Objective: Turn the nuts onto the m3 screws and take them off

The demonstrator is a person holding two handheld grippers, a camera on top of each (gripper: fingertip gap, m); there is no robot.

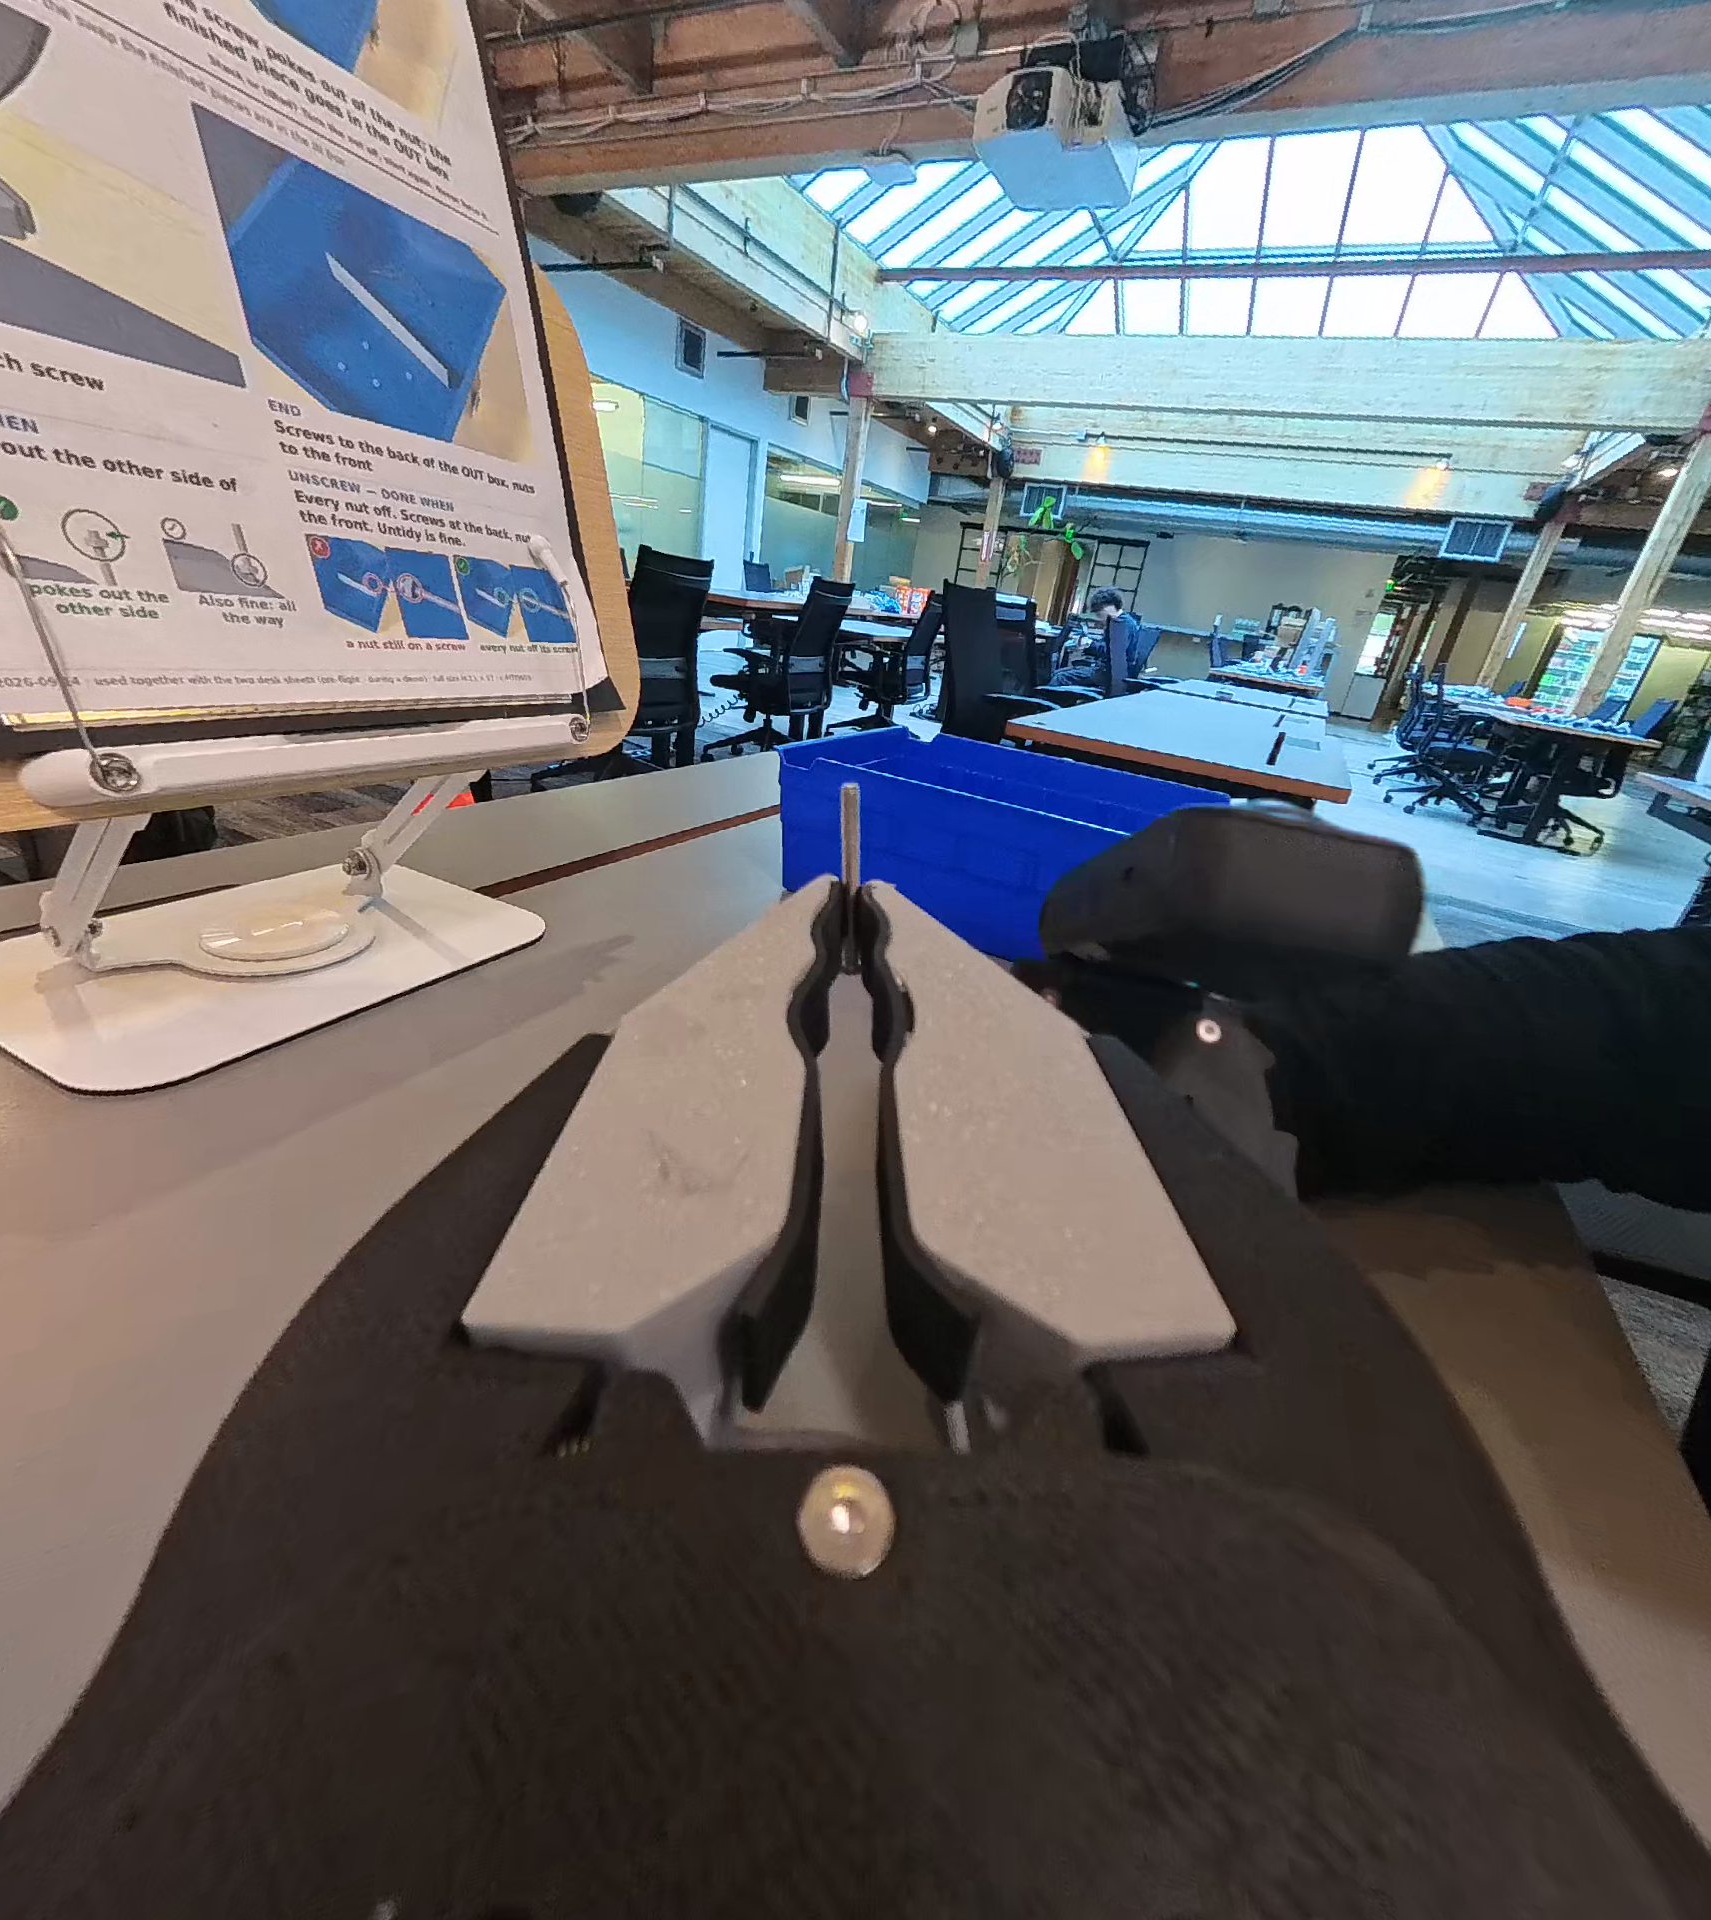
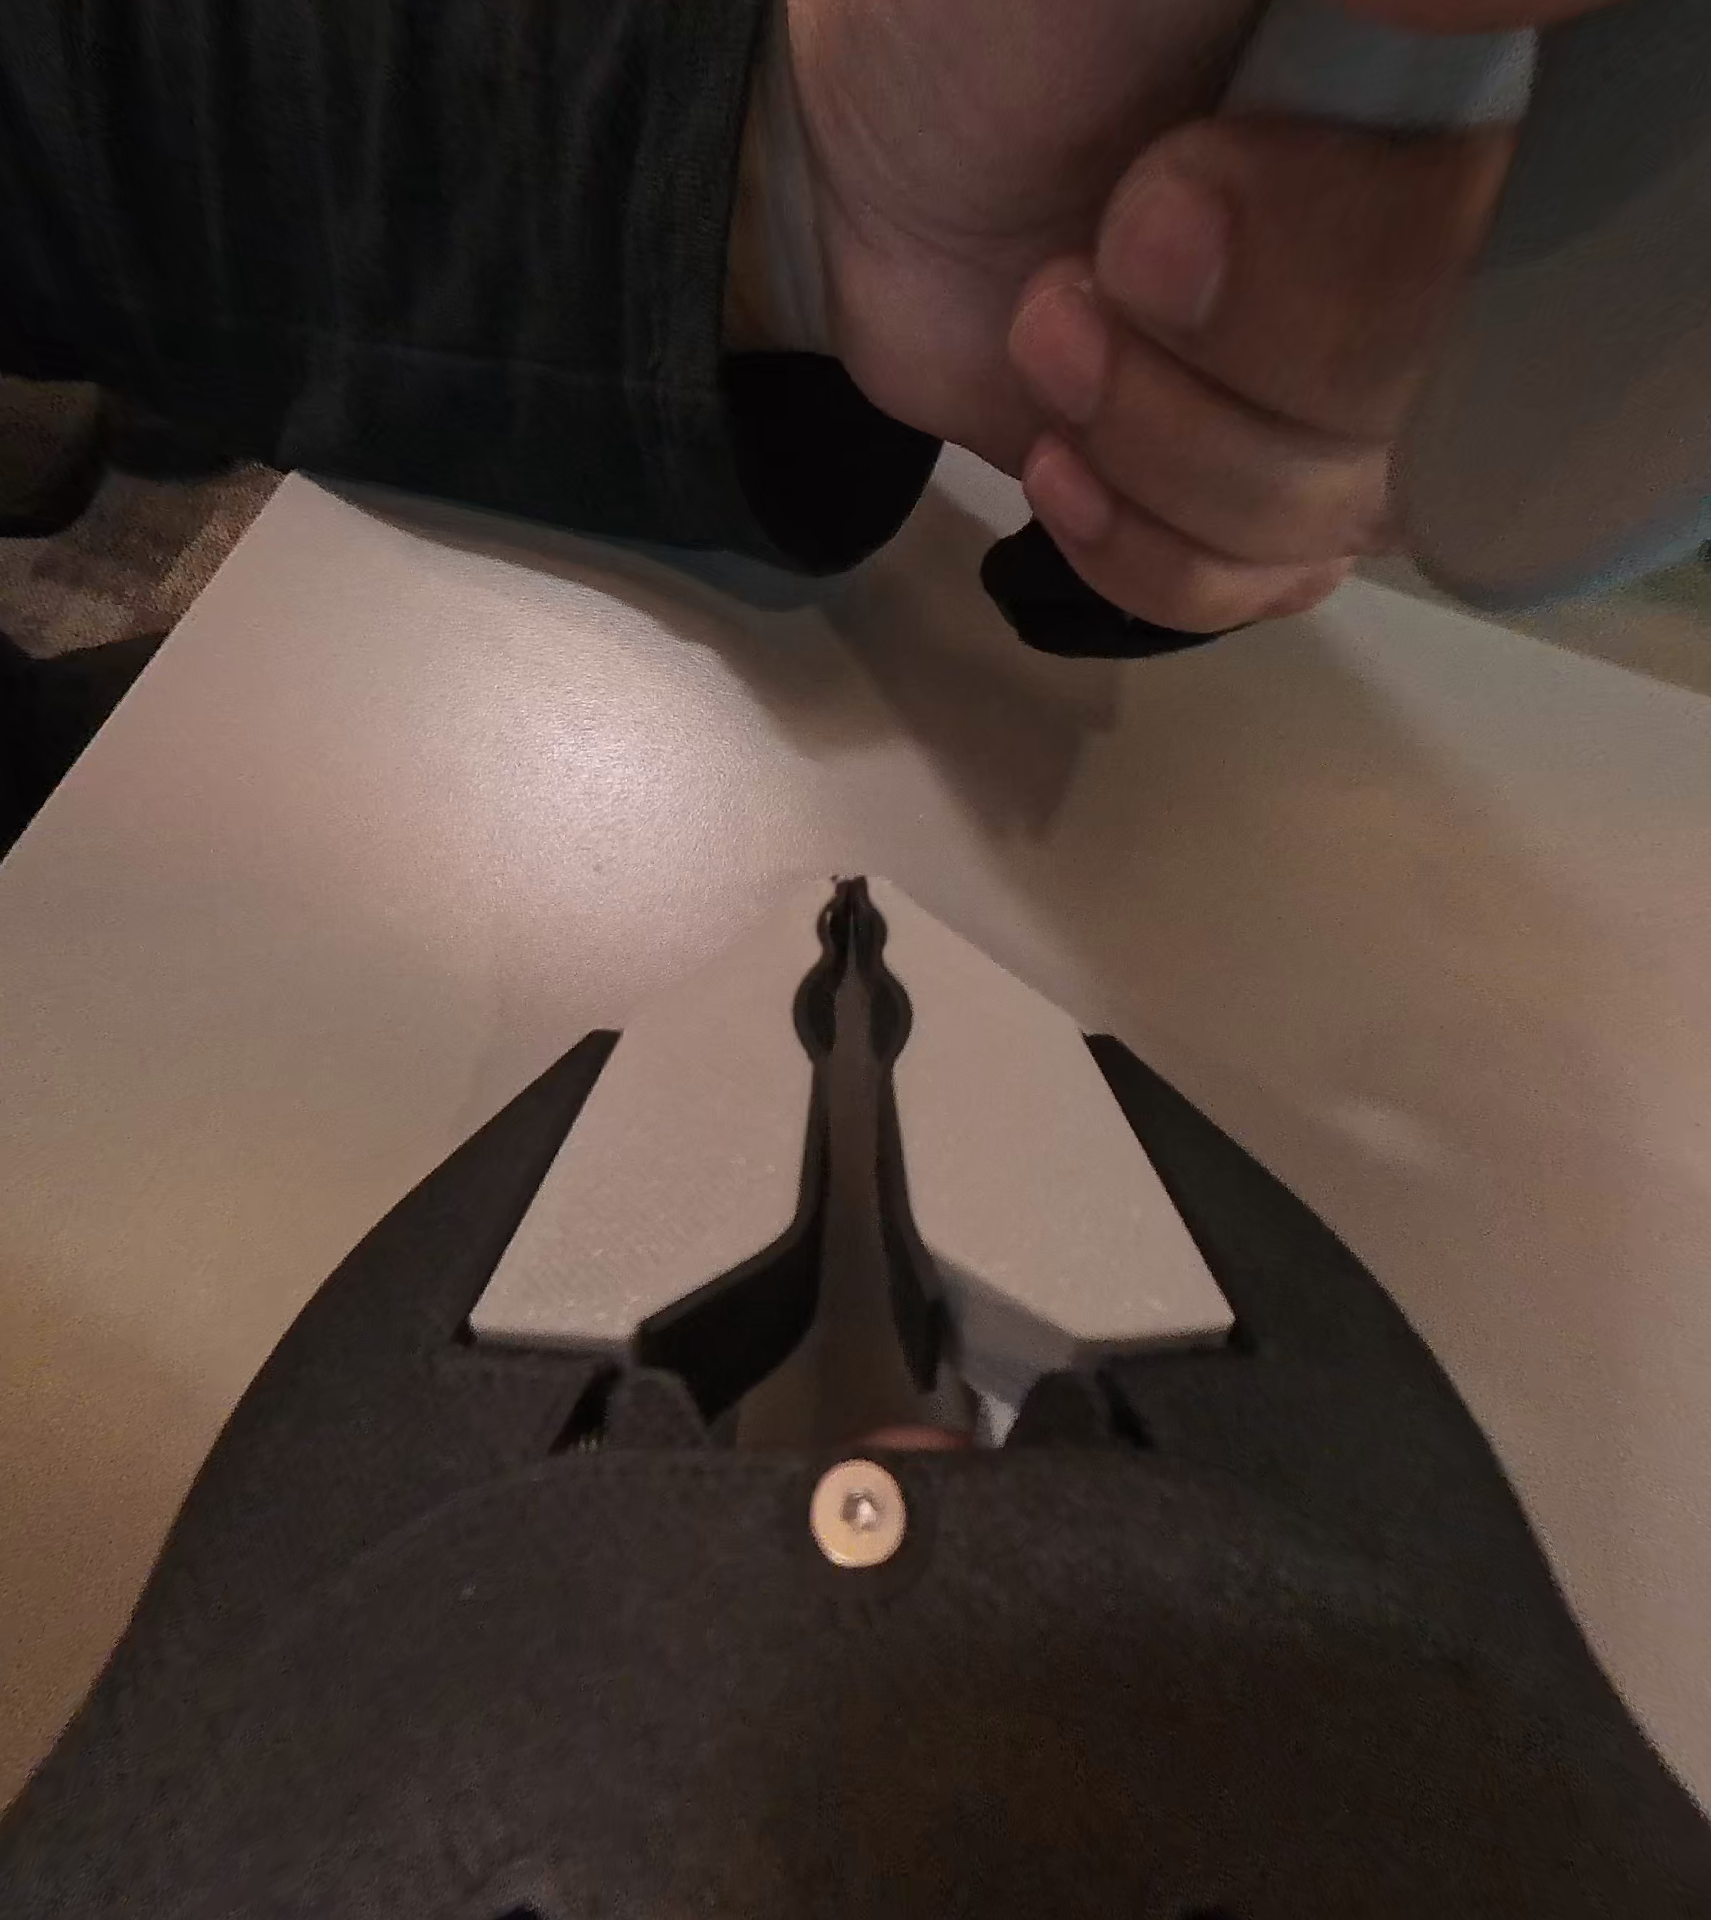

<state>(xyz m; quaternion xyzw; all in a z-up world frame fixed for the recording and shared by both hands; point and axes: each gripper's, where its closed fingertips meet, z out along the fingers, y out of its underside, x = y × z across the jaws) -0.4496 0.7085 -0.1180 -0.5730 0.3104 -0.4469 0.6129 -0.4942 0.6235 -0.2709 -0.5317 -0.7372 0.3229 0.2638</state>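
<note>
**Screw upright in your left claw, nut side unclear**

Left wrist view: your left gripper (image 1: 849, 914) is clenched on a thin silver metal screw (image 1: 849, 831), pinched at the very tips of its grey plastic fingers (image 1: 726, 1122). The screw stands upright, its long axis vertical, its free end pointing up above the tips; no nut shows on the exposed shank. Behind it sits the blue plastic bin (image 1: 944, 821) on the grey table (image 1: 207, 1195), with a white-footed stand holding a printed instruction sheet (image 1: 238, 343) to the left. Your black-sleeved right arm (image 1: 1557, 1049) reaches in just beside the screw. The hold is shallow, so I judge that a sideways push from the other tool could tilt the screw or pop it free.

Right wrist view: your right gripper (image 2: 849, 883) is pressed closed over the pale tabletop (image 2: 415, 779). Something tiny and dark may sit at its tips; you cannot tell whether it is a nut. Your bare hand (image 2: 1142, 364) holds the other tool above. If a nut is there, meeting the thread off-axis would likely cross-thread or drop it.
</note>
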